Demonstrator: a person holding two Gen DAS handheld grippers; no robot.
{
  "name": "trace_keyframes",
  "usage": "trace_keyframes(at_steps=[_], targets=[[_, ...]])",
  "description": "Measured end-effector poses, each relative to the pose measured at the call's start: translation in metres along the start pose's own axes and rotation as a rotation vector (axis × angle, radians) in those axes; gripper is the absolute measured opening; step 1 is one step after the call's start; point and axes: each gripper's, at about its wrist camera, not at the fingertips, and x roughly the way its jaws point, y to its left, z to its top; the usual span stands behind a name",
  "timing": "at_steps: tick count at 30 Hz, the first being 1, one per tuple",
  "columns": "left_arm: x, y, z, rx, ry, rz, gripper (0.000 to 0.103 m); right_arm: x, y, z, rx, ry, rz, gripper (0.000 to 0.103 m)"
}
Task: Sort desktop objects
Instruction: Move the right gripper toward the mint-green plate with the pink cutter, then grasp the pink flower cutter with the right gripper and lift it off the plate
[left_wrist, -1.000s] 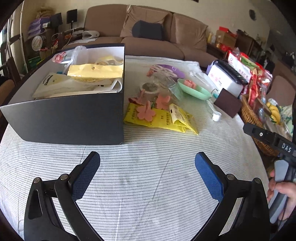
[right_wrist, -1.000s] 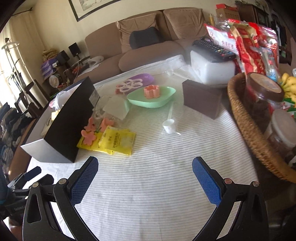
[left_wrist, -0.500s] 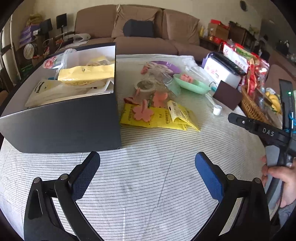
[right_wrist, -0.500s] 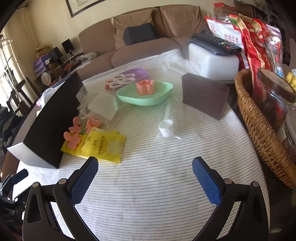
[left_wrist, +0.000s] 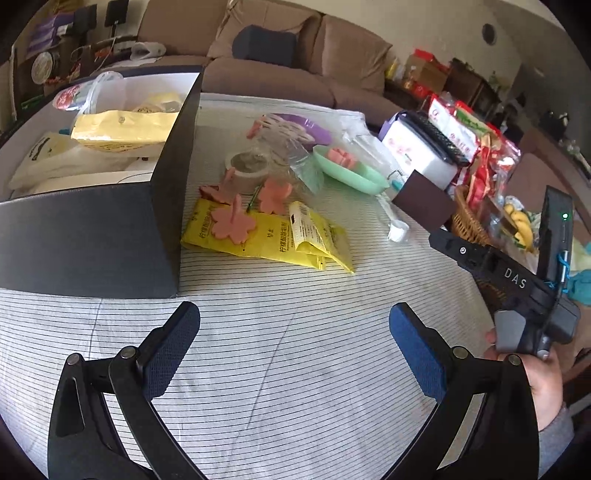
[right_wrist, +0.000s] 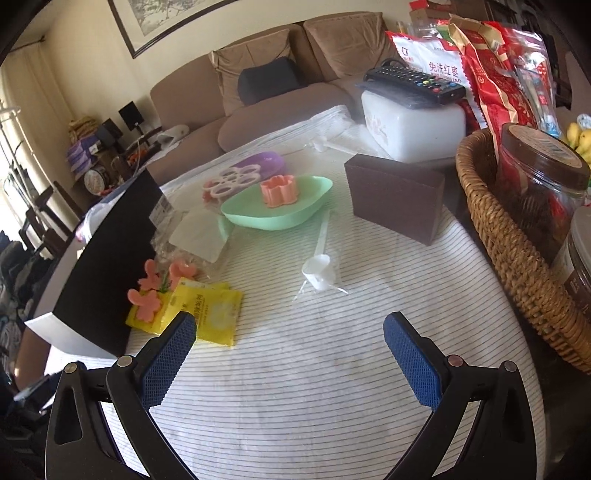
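Observation:
Both grippers are open and empty above the striped tablecloth. My left gripper (left_wrist: 294, 325) faces a dark storage box (left_wrist: 92, 229) that holds bags, with yellow packets (left_wrist: 266, 236) and pink flower pieces (left_wrist: 232, 223) beside it. My right gripper (right_wrist: 289, 334) faces a white scoop (right_wrist: 318, 271), a brown box (right_wrist: 393, 199) and a green dish (right_wrist: 280, 206) holding a pink mould (right_wrist: 279, 190). The yellow packets (right_wrist: 210, 306) lie to its left. The right gripper's body shows in the left wrist view (left_wrist: 517, 291).
A wicker basket (right_wrist: 517, 254) with jars and snack bags stands at the right edge. A white container (right_wrist: 413, 125) with a remote on top sits behind the brown box. A tape roll (left_wrist: 247, 166), a clear bag and a purple tray (left_wrist: 295, 125) lie mid-table.
Both grippers have moved forward over the table, so the objects look nearer. The right gripper has come further into the left wrist view. Jaws stay open.

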Motion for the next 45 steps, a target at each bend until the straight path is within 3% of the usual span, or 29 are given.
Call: trace_keyframes(at_steps=[6, 11, 13, 16, 23, 24, 25, 26, 28, 35, 41, 45], targets=[[0.003, 0.009, -0.001, -0.043, 0.022, -0.010, 0.103, 0.006, 0.003, 0.015, -0.027, -0.042, 0.012, 0.102], [0.009, 0.016, -0.002, -0.081, 0.054, -0.012, 0.103, 0.026, 0.024, 0.040, -0.156, -0.085, -0.003, 0.083], [0.010, 0.018, -0.002, -0.087, 0.055, -0.006, 0.103, 0.041, 0.035, 0.049, -0.235, -0.081, -0.017, 0.068], [0.012, 0.019, -0.001, -0.097, 0.061, -0.010, 0.103, 0.074, 0.050, 0.060, -0.342, -0.013, -0.035, 0.043], [0.015, 0.024, 0.000, -0.118, 0.077, -0.011, 0.103, 0.141, 0.068, 0.062, -0.573, 0.168, -0.086, 0.042], [0.016, 0.025, 0.000, -0.123, 0.082, -0.011, 0.103, 0.148, 0.071, 0.061, -0.609, 0.189, -0.104, 0.038], [0.017, 0.027, 0.000, -0.130, 0.087, -0.014, 0.103, 0.153, 0.073, 0.059, -0.636, 0.207, -0.116, 0.022], [0.017, 0.028, 0.000, -0.138, 0.092, -0.016, 0.103, 0.158, 0.075, 0.057, -0.659, 0.229, -0.122, 0.015], [0.017, 0.030, 0.000, -0.151, 0.094, -0.018, 0.103, 0.161, 0.080, 0.052, -0.701, 0.251, -0.117, 0.008], [0.007, 0.040, 0.005, -0.181, 0.068, -0.025, 0.103, 0.118, 0.094, 0.024, -0.677, 0.291, 0.049, 0.007], [0.000, 0.055, 0.008, -0.231, 0.058, -0.026, 0.103, 0.058, 0.087, -0.031, -0.450, 0.404, 0.281, 0.007], [0.001, 0.062, 0.007, -0.241, 0.073, -0.020, 0.103, 0.029, 0.089, -0.067, -0.328, 0.454, 0.365, 0.008]])
